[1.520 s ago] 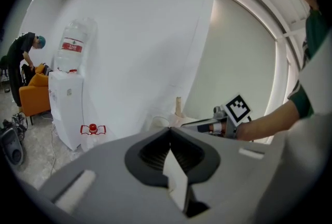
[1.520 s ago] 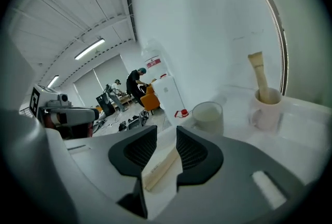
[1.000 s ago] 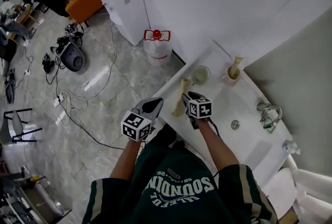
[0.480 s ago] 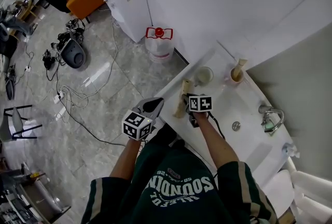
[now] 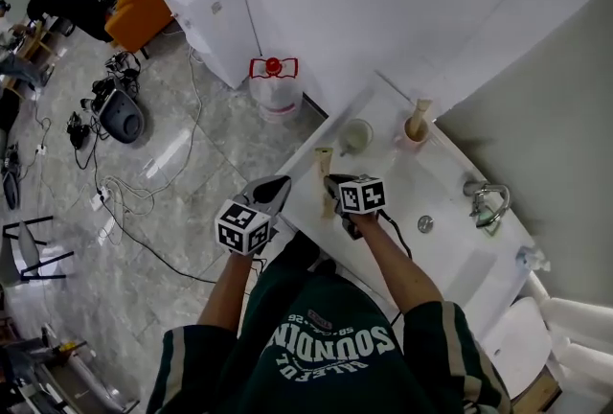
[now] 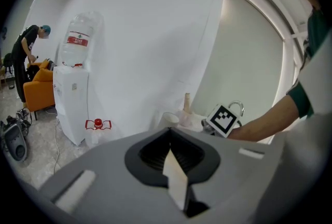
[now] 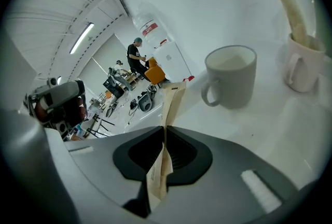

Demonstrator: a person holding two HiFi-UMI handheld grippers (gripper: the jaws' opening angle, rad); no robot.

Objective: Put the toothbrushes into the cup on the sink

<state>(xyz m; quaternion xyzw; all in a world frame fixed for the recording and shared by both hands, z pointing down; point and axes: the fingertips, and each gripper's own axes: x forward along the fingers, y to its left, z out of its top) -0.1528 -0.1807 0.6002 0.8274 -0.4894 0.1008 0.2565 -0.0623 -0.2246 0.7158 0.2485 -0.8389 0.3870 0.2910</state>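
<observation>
A paper-wrapped toothbrush (image 5: 324, 172) (image 7: 173, 99) stands up between the jaws of my right gripper (image 5: 334, 186) (image 7: 164, 132). Those jaws have just been closing and now pinch its lower end over the near left part of the white sink counter (image 5: 383, 196). Beyond it stands an empty white mug (image 5: 355, 135) (image 7: 232, 75). Further right is a pink cup (image 5: 412, 130) (image 7: 301, 65) with another wrapped toothbrush (image 5: 419, 114) (image 7: 290, 8) upright in it. My left gripper (image 5: 271, 190) (image 6: 170, 137) hangs off the counter's left edge over the floor, jaws together, and a pale strip shows in the seam.
A chrome tap (image 5: 484, 201) and the drain (image 5: 425, 223) lie at the basin's right. A water dispenser (image 5: 206, 5) and a spare water bottle (image 5: 274, 86) stand by the wall at the left. Cables and gear litter the floor (image 5: 115, 115).
The right gripper's jaws have closed on the toothbrush that lay at the counter's near edge, and it now stands up in them. The left gripper has stayed put.
</observation>
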